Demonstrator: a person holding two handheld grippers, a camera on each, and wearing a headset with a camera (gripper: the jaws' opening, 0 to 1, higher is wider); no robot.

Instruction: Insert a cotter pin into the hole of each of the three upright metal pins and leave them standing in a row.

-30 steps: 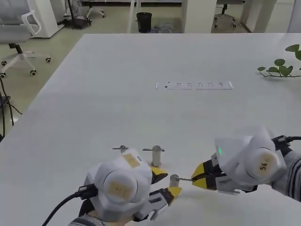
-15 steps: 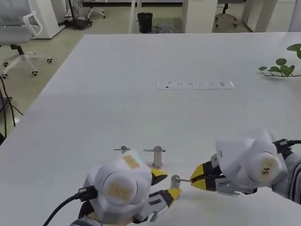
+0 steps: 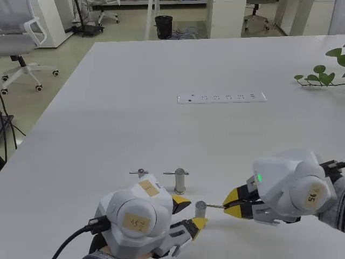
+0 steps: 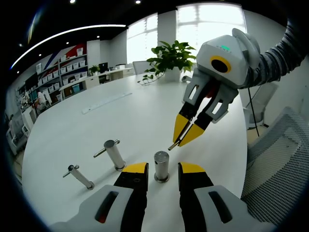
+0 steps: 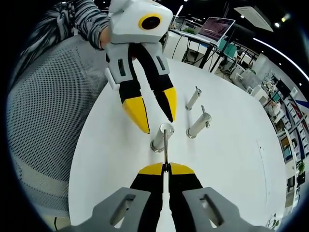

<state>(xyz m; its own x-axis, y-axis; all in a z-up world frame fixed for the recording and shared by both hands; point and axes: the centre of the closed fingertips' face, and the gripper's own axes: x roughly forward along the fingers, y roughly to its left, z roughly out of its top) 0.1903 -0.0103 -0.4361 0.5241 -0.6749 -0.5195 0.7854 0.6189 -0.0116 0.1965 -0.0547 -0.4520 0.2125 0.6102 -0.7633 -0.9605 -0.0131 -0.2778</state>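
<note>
At the white table's near edge, the left gripper (jaws released) straddles an upright grey metal pin while the right gripper clenches a thin cotter pin.

Far pin and middle pin: grey metal, upright, fitted cotter pins level through heads. Bare pin upright at middle pin's 4 o'clock. Loose cotter pin level at its 3 o'clock, tip at head.

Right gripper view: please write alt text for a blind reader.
The right claw, shut on a thin silver cotter pin, aims it at a short upright silver metal pin inside the open left claw. Two fitted pins stand beyond.
</note>
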